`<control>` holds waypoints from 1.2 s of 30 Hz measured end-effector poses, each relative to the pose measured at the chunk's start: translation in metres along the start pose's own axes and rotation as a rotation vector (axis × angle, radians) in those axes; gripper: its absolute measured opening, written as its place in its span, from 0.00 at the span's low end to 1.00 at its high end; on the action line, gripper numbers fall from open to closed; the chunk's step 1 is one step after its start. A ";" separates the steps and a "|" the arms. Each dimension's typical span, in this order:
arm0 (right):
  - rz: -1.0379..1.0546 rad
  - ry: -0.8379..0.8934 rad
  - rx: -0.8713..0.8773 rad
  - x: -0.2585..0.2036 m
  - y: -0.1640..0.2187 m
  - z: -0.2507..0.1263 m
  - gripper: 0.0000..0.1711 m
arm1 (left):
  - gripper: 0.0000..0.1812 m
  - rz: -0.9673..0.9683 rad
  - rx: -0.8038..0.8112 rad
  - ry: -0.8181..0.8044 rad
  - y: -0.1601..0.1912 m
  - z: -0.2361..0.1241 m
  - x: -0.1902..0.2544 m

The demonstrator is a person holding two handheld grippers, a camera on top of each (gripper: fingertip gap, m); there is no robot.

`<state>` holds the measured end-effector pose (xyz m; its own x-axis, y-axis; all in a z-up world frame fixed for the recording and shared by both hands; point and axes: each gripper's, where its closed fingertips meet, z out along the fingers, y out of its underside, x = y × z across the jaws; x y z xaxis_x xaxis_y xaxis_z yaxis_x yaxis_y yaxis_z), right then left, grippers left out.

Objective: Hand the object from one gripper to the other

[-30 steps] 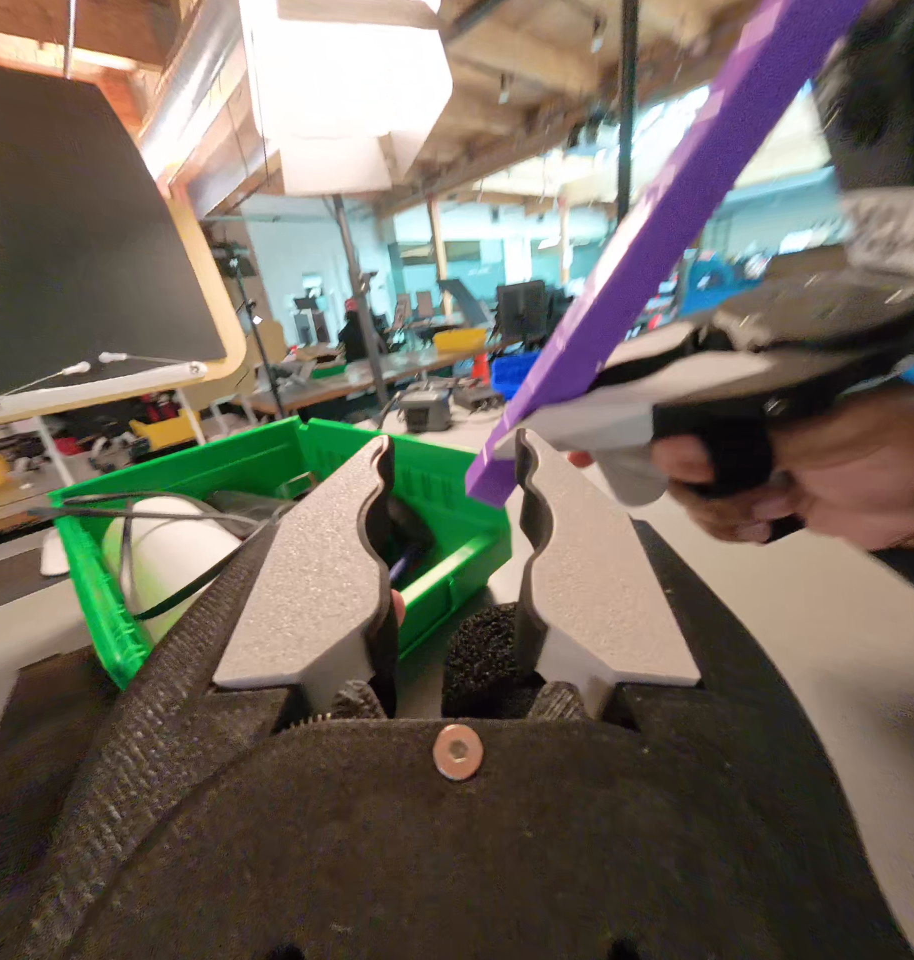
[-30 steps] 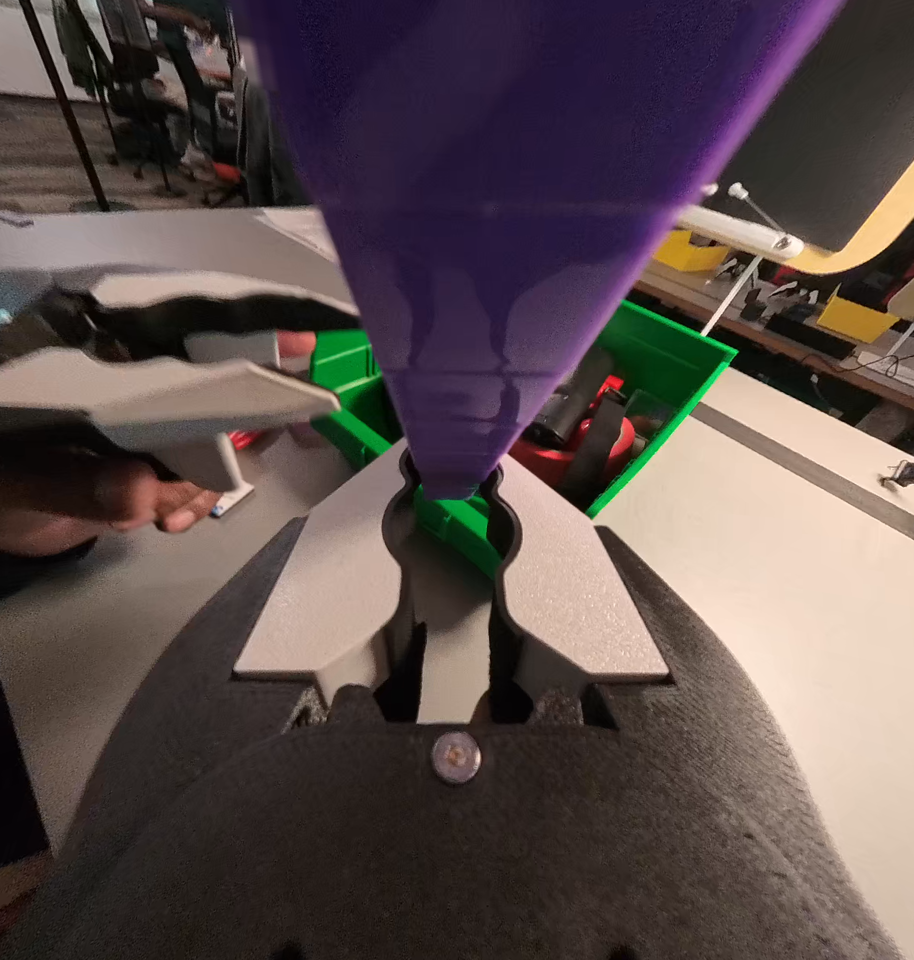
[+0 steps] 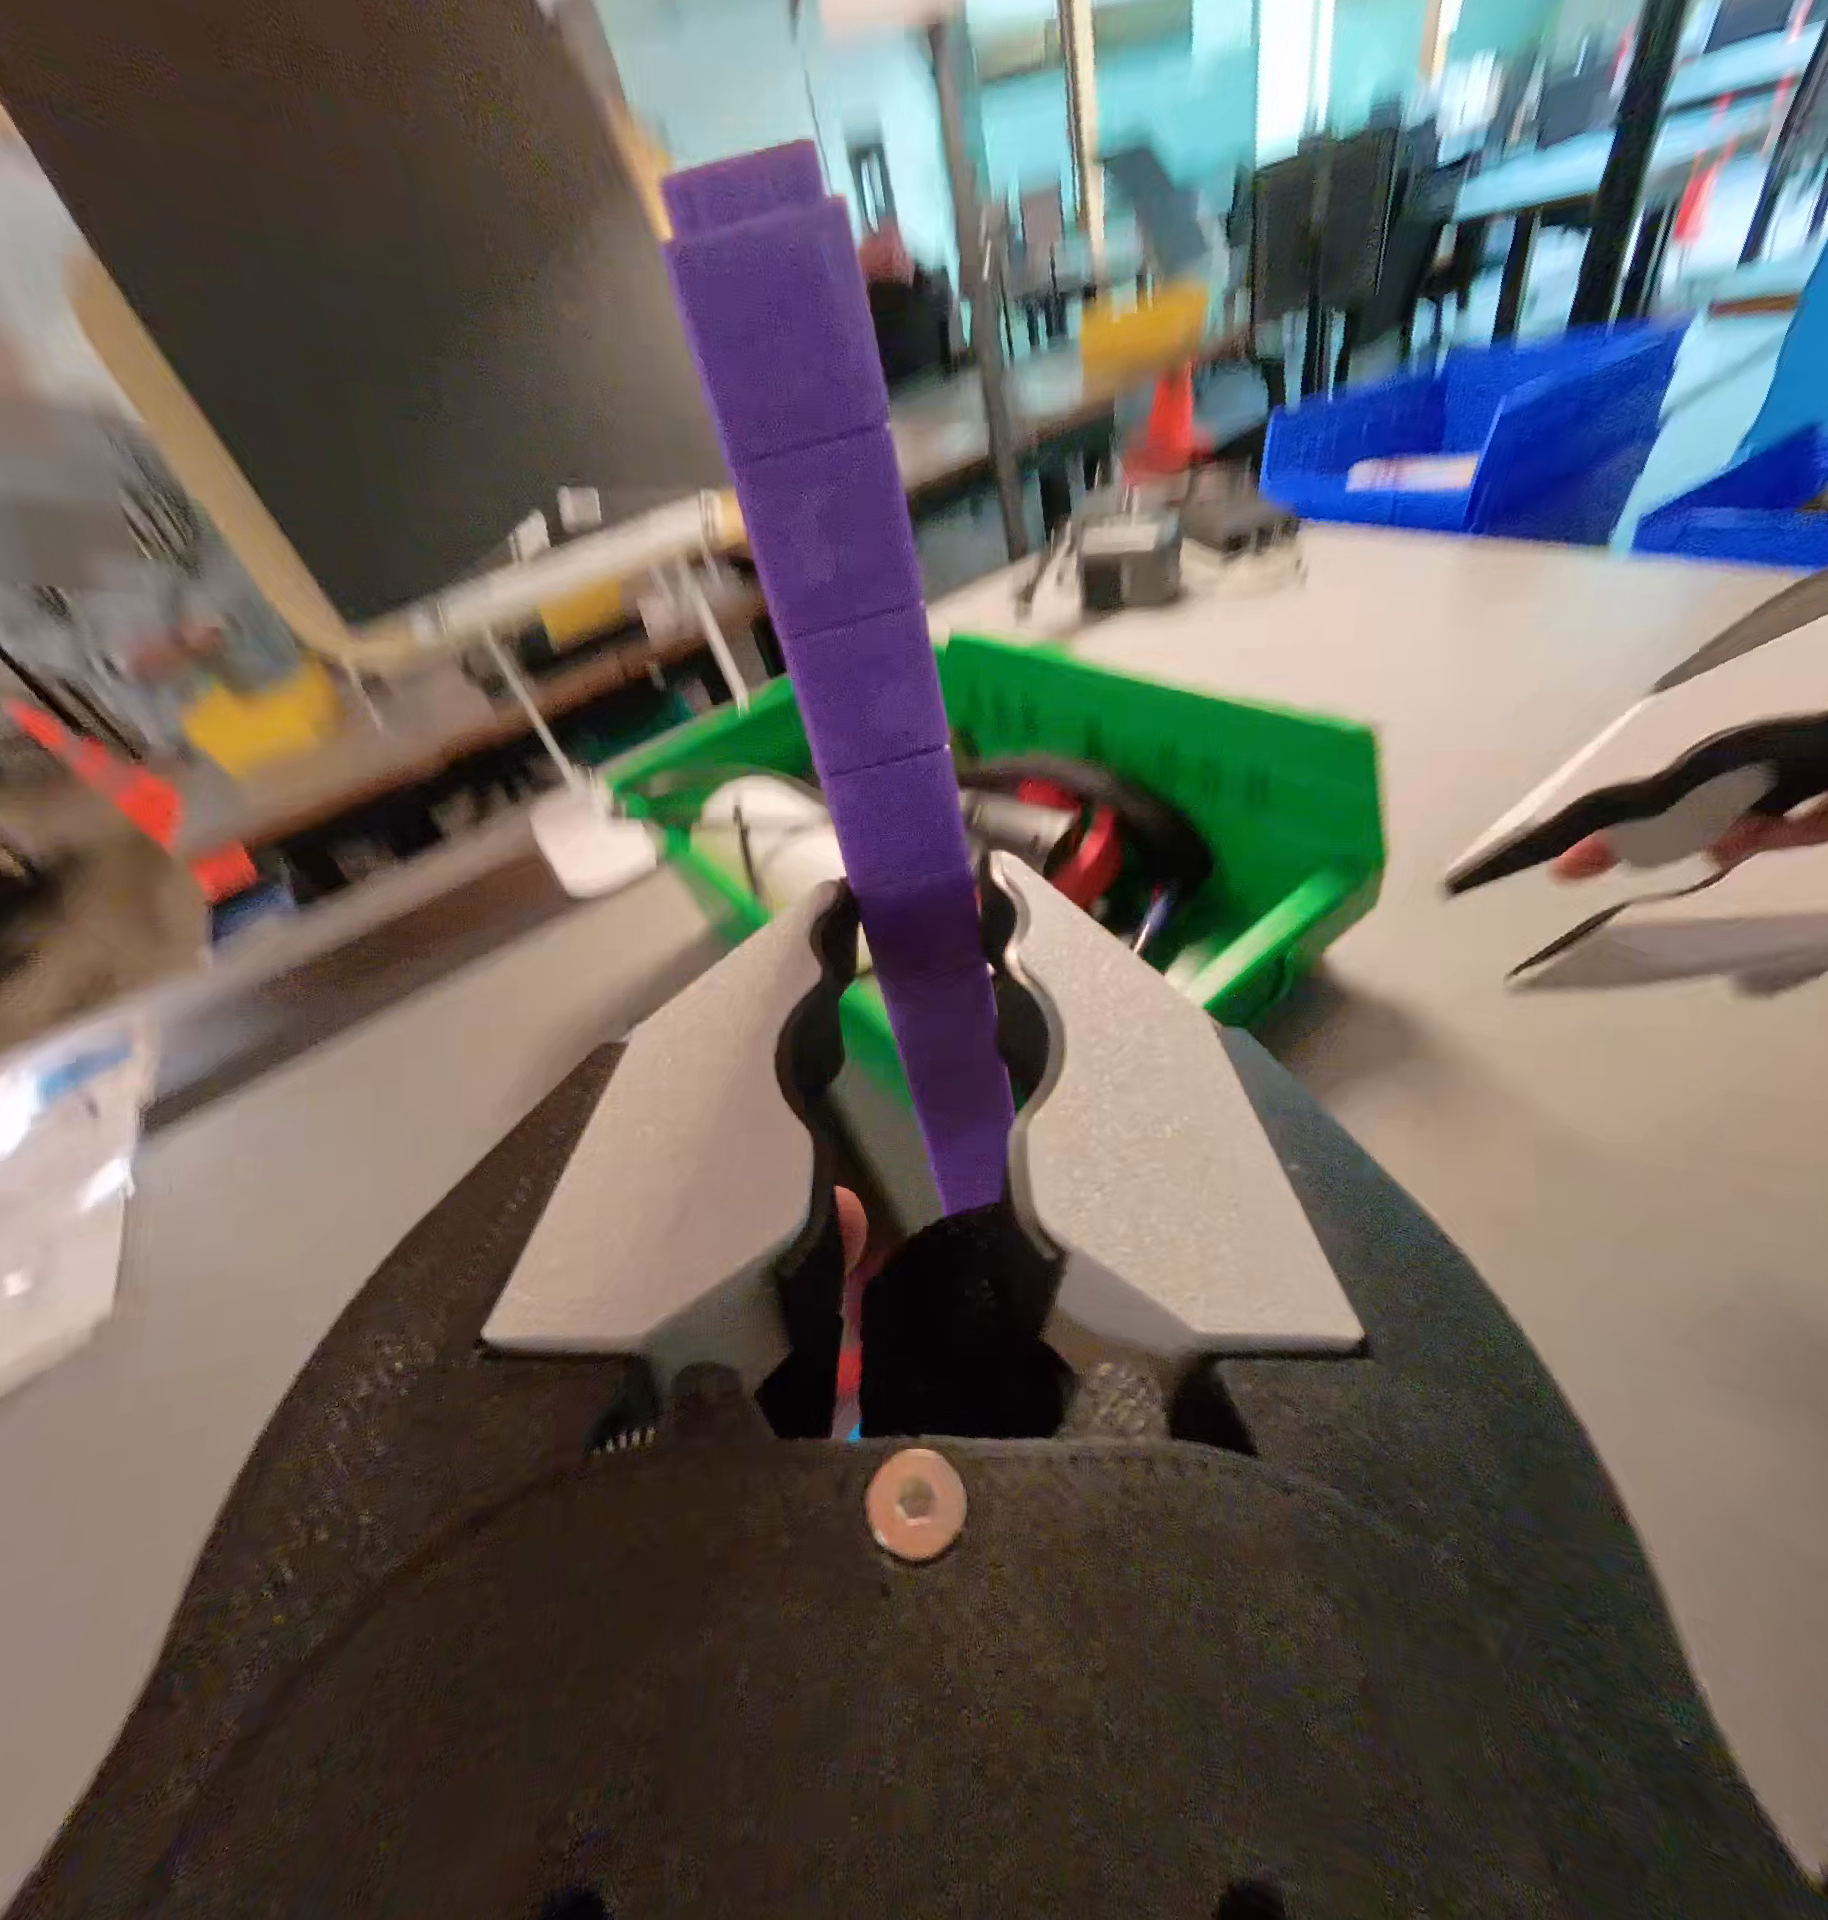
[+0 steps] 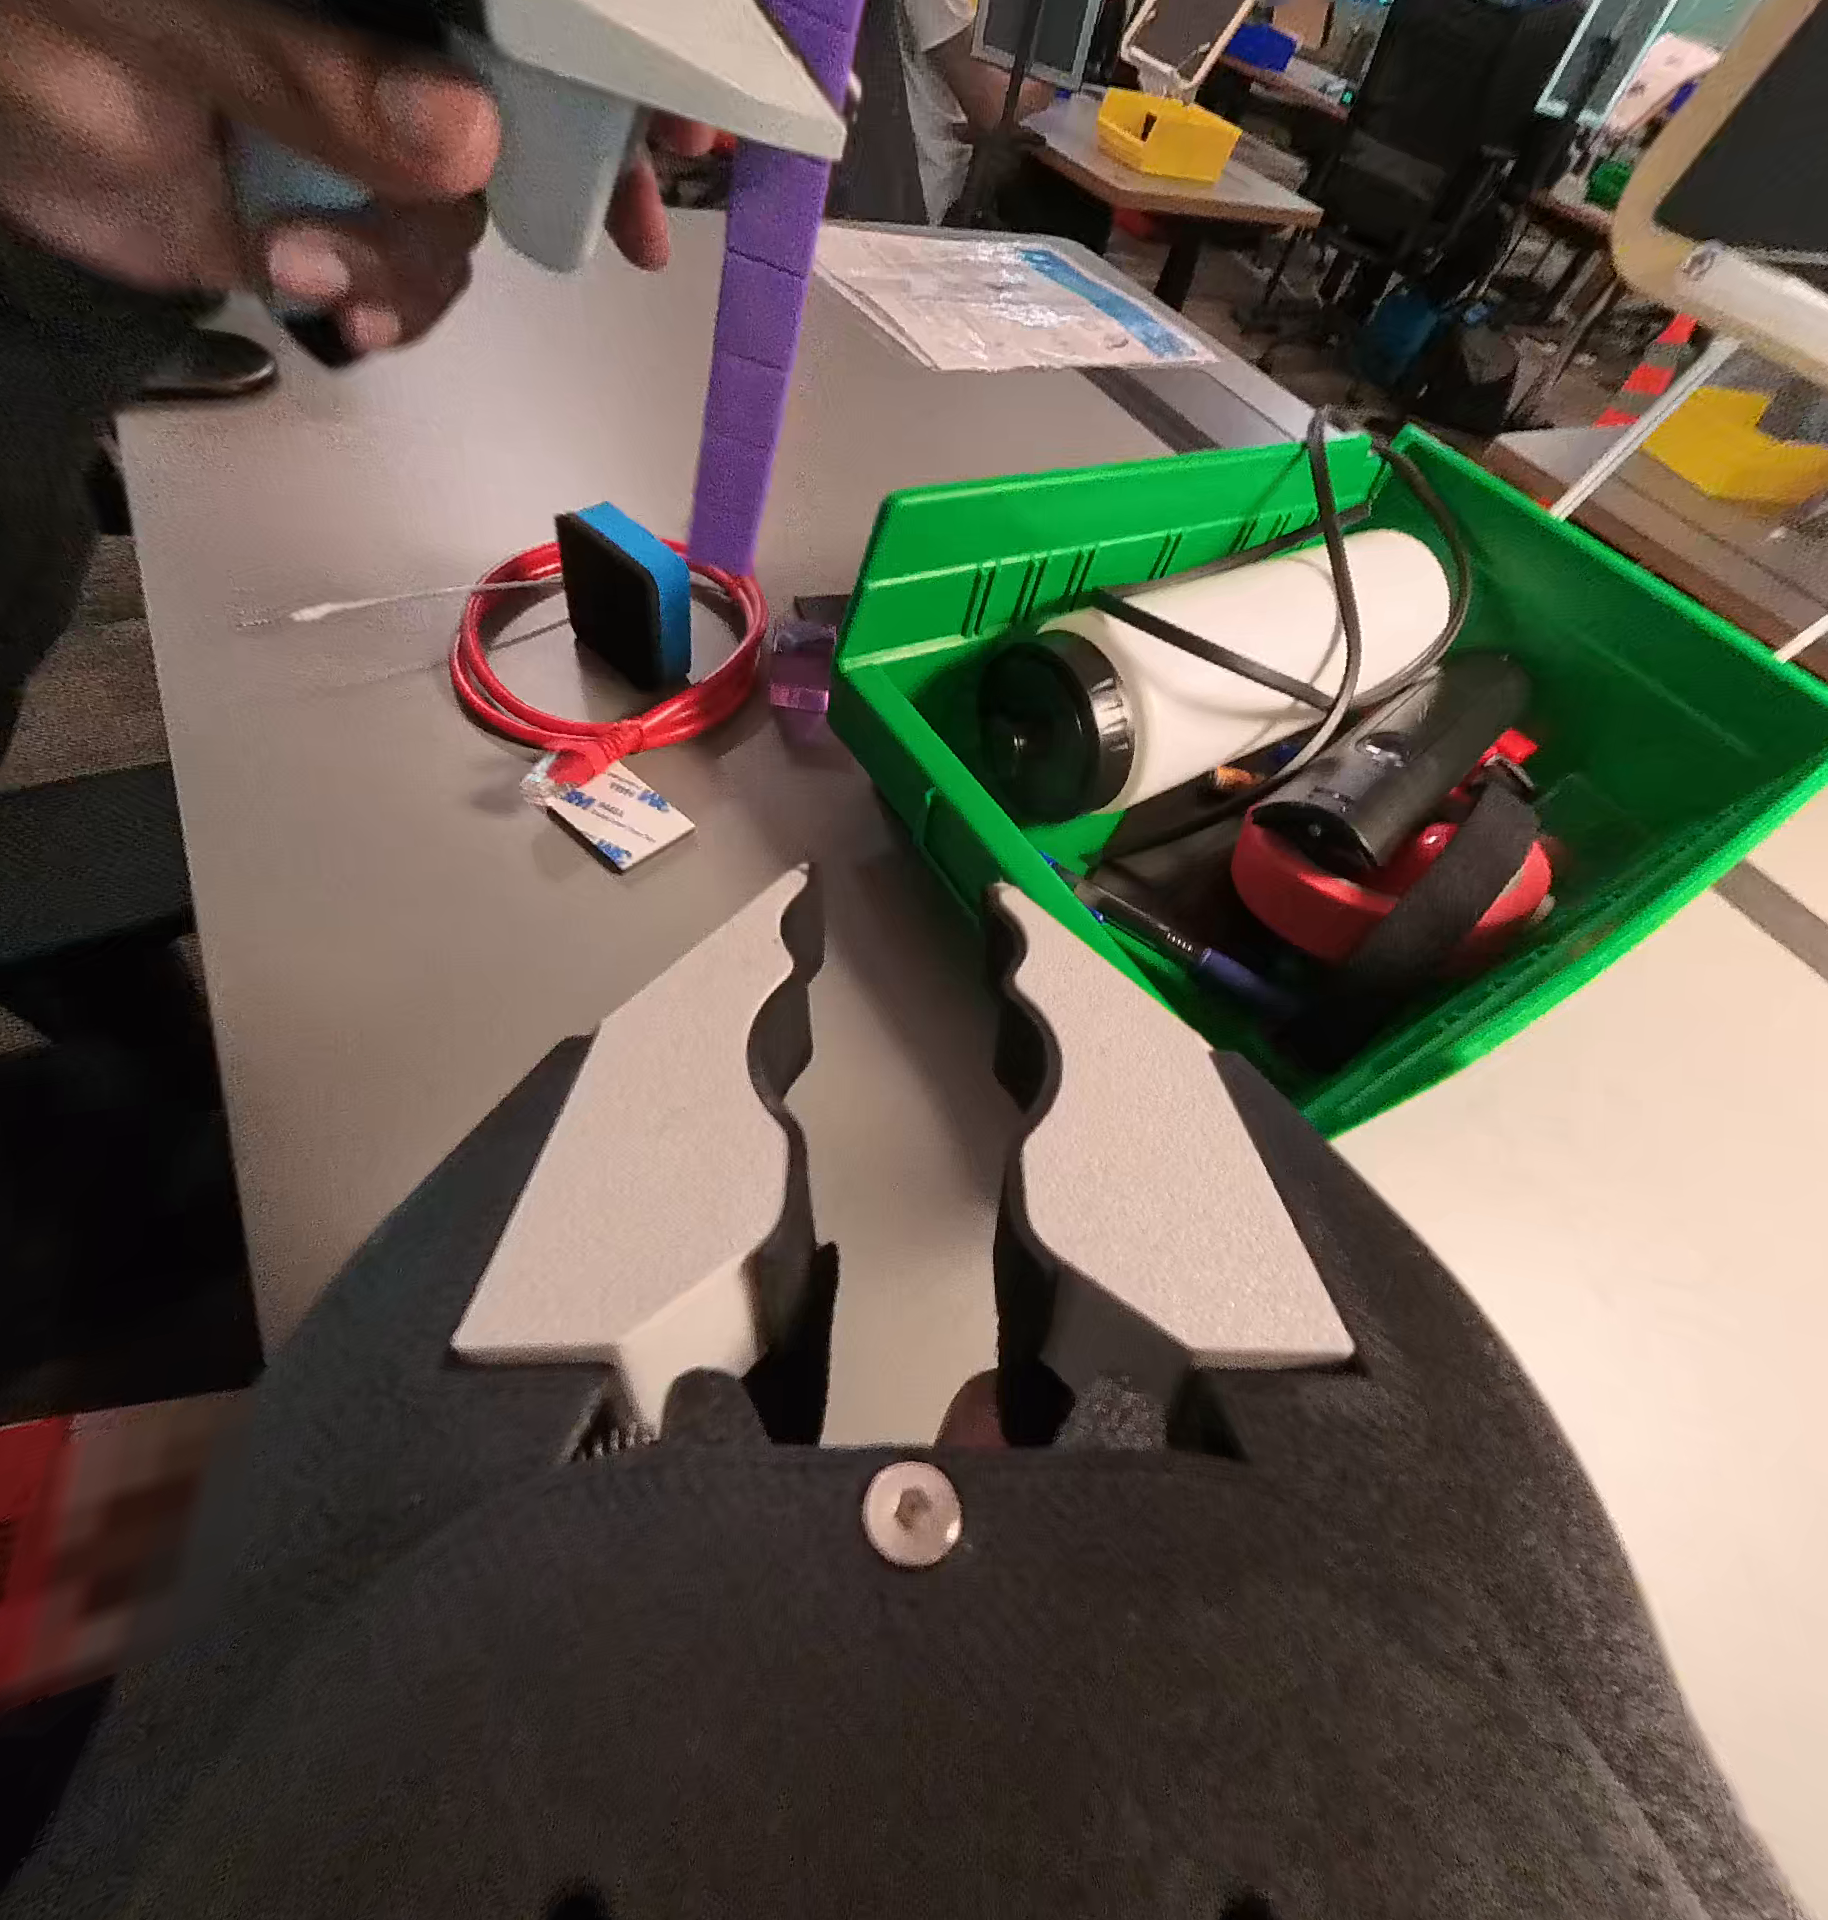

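Note:
A long purple segmented bar [image 3: 848, 665] stands up between the fingers of my left gripper [image 3: 915, 904], which is shut on its lower end. In the right wrist view the same bar [image 4: 759, 364] hangs down from the left gripper at the top left, over the table. My right gripper [image 4: 902, 883] is open and empty, low over the table beside the green bin [image 4: 1668, 665]. It also shows at the right edge of the left wrist view [image 3: 1481, 925], apart from the bar.
The green bin [image 3: 1274, 769] holds a white cylinder [image 4: 1263, 644], cables, a red roll and a dark tool. On the table lie a red cable coil [image 4: 619, 717], a blue-and-black eraser block [image 4: 629, 592], a small sticker pad [image 4: 619, 821] and a plastic sleeve [image 4: 1003, 301]. The gap from one gripper's tips to the other's is roughly 15 centimeters.
The purple bar has passed from my right gripper to my left, which has shut on it. My right gripper has opened and drawn back down toward the table.

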<state>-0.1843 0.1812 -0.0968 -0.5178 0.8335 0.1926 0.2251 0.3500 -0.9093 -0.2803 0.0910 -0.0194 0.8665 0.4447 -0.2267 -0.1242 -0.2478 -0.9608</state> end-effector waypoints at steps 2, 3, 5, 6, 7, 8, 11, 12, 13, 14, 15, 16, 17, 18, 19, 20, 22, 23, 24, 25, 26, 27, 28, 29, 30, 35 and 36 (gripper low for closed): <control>0.025 -0.016 -0.016 0.003 0.005 0.001 0.17 | 0.13 -0.072 -0.172 0.068 0.025 0.009 -0.028; 0.037 -0.024 -0.023 0.004 0.008 0.002 0.17 | 0.13 -0.108 -0.239 0.095 0.036 0.016 -0.040; 0.060 -0.036 -0.037 0.007 0.014 0.004 0.16 | 0.13 -0.146 -0.358 0.113 0.061 0.030 -0.062; 0.069 -0.041 -0.043 0.008 0.017 0.005 0.16 | 0.13 -0.164 -0.398 0.122 0.072 0.038 -0.069; 0.077 -0.043 -0.049 0.010 0.020 0.006 0.16 | 0.13 -0.189 -0.430 0.141 0.083 0.046 -0.073; 0.084 -0.044 -0.056 0.012 0.023 0.007 0.16 | 0.13 -0.210 -0.463 0.166 0.093 0.053 -0.073; 0.103 -0.042 -0.067 0.017 0.031 0.010 0.16 | 0.13 -0.244 -0.511 0.201 0.116 0.071 -0.074; 0.108 -0.043 -0.069 0.019 0.033 0.011 0.16 | 0.13 -0.245 -0.524 0.206 0.122 0.074 -0.073; 0.114 -0.044 -0.072 0.020 0.035 0.013 0.16 | 0.13 -0.237 -0.539 0.201 0.128 0.077 -0.074; 0.119 -0.044 -0.074 0.021 0.036 0.014 0.16 | 0.13 -0.226 -0.552 0.187 0.133 0.079 -0.076; 0.125 -0.044 -0.076 0.022 0.038 0.016 0.16 | 0.13 -0.220 -0.563 0.174 0.138 0.081 -0.078; 0.130 -0.044 -0.075 0.023 0.039 0.017 0.16 | 0.13 -0.217 -0.576 0.175 0.142 0.081 -0.077; 0.135 -0.043 -0.074 0.024 0.040 0.019 0.16 | 0.13 -0.212 -0.583 0.178 0.146 0.082 -0.076; 0.140 -0.042 -0.075 0.025 0.042 0.021 0.16 | 0.13 -0.206 -0.586 0.178 0.149 0.083 -0.076; 0.145 -0.042 -0.078 0.025 0.043 0.023 0.16 | 0.13 -0.202 -0.593 0.175 0.152 0.084 -0.076; 0.149 -0.041 -0.081 0.026 0.044 0.024 0.16 | 0.13 -0.193 -0.599 0.167 0.156 0.084 -0.076; 0.150 -0.037 -0.083 0.027 0.046 0.026 0.16 | 0.13 -0.164 -0.600 0.142 0.159 0.085 -0.079; 0.150 -0.034 -0.082 0.027 0.046 0.026 0.16 | 0.14 -0.150 -0.593 0.129 0.157 0.085 -0.082; 0.151 -0.031 -0.079 0.028 0.046 0.025 0.16 | 0.15 -0.136 -0.579 0.117 0.154 0.084 -0.083; 0.153 -0.031 -0.074 0.028 0.045 0.025 0.16 | 0.16 -0.124 -0.564 0.104 0.149 0.084 -0.085; 0.156 -0.030 -0.070 0.028 0.045 0.025 0.16 | 0.16 -0.115 -0.549 0.083 0.144 0.083 -0.088; 0.159 -0.027 -0.067 0.029 0.044 0.025 0.16 | 0.17 -0.103 -0.528 0.055 0.137 0.081 -0.091; 0.160 -0.023 -0.063 0.030 0.044 0.024 0.16 | 0.17 -0.088 -0.502 0.024 0.128 0.080 -0.095; 0.159 -0.020 -0.059 0.031 0.044 0.023 0.16 | 0.18 -0.073 -0.473 -0.005 0.118 0.078 -0.098; 0.157 -0.018 -0.054 0.032 0.043 0.023 0.16 | 0.19 -0.058 -0.443 -0.029 0.106 0.075 -0.099; 0.148 -0.023 -0.018 0.032 0.040 0.022 0.16 | 0.21 0.077 -0.310 0.014 0.046 0.071 -0.064; 0.149 -0.022 -0.012 0.032 0.039 0.021 0.16 | 0.22 0.118 -0.300 0.038 0.038 0.073 -0.051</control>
<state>-0.2100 0.2126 -0.1337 -0.4961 0.8670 0.0470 0.3111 0.2280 -0.9226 -0.3647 0.1215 -0.0556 0.8728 0.3665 -0.3222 -0.0820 -0.5407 -0.8372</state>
